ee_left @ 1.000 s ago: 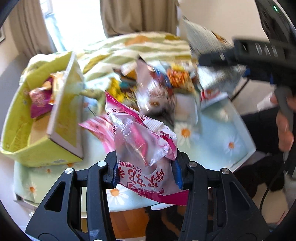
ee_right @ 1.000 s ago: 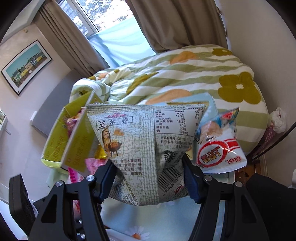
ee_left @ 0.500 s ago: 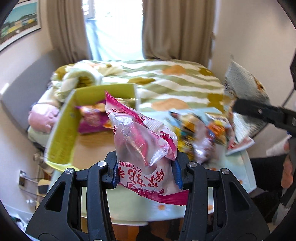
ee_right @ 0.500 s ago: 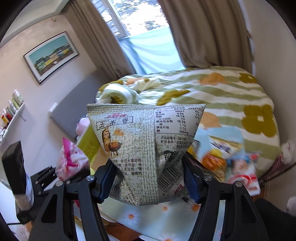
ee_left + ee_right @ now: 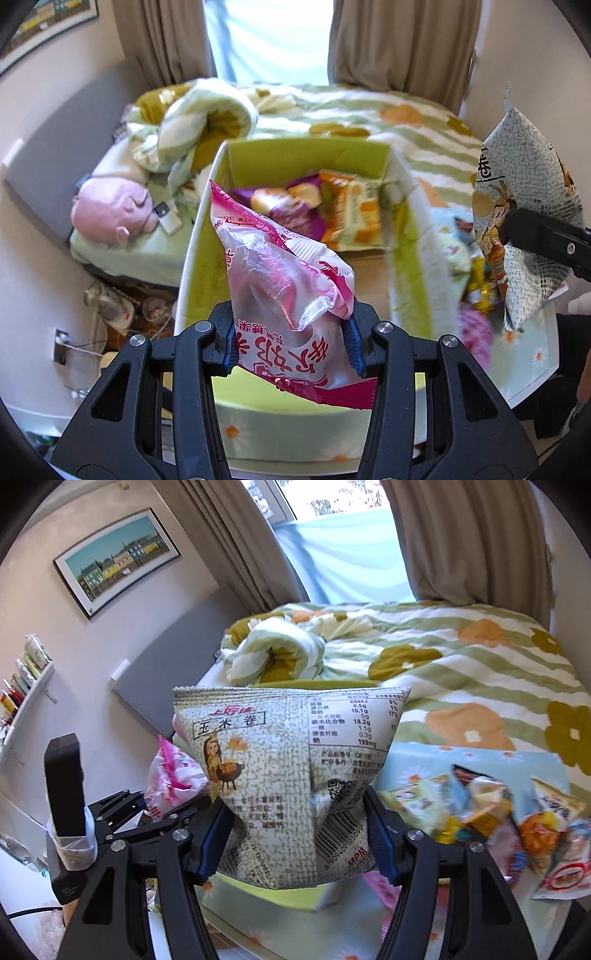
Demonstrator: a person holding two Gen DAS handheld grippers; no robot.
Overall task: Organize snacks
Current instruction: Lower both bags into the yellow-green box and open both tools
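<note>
Snacks half sorted: few packets [image 5: 317, 210] already in green box [image 5: 306, 151], pile [image 5: 480, 812] at 3 o'clock on bench [image 5: 413, 755] left. Left claw [image 5: 291, 332] clamped on pink bag [image 5: 280, 280], right claw [image 5: 295, 834] on grey bag [image 5: 288, 768].

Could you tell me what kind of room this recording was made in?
Most likely a bedroom in a home. A bed with a rumpled floral duvet fills the background, a curtained window stands behind it, and a framed picture hangs on the wall. The snacks lie on a small table beside the bed.
</note>
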